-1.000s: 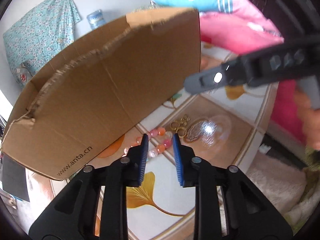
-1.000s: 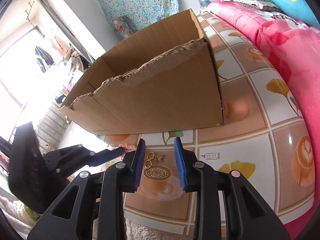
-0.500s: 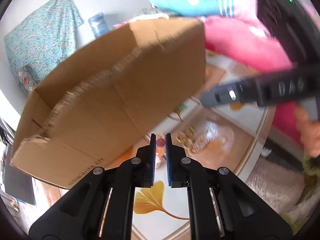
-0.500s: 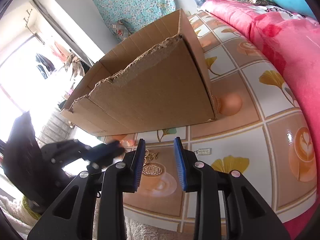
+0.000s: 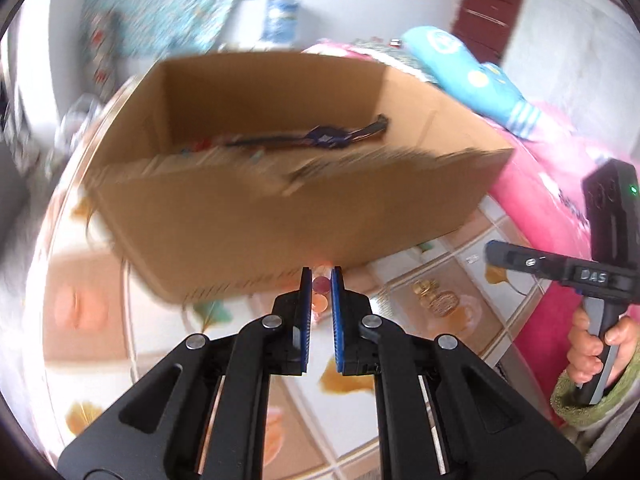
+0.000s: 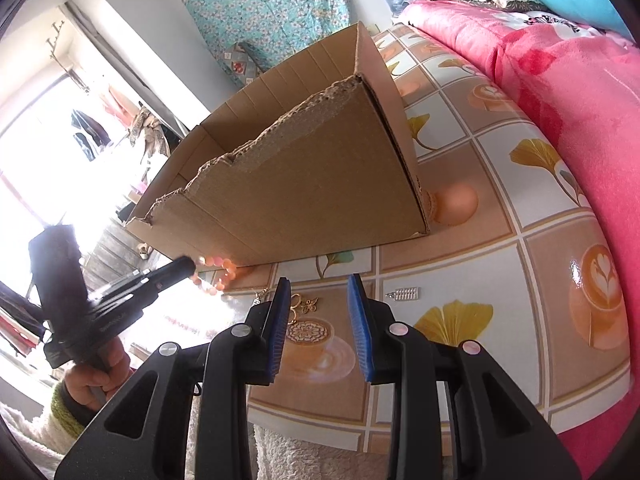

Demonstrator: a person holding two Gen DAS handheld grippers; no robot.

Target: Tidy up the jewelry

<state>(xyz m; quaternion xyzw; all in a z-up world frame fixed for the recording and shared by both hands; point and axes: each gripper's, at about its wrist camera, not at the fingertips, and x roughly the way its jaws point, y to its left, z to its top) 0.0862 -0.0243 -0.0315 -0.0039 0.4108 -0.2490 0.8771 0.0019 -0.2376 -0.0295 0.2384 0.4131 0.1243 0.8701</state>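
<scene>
the left gripper (image 5: 321, 280) is clamped on the bead bracelet (image 5: 320, 283) just before the cardboard box (image 5: 280, 216), which already holds some pieces, while the right gripper (image 6: 318, 300), jaws apart and empty, hovers over the gold charms (image 6: 306, 304) and silver clip (image 6: 404, 293) left on the table (image 6: 500, 264).

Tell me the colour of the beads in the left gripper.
Pink and orange beads, pinched by the left gripper; clearest in the right wrist view.

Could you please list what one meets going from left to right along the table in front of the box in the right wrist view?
left gripper → pink bead bracelet → gold jewelry → small silver charm
</scene>
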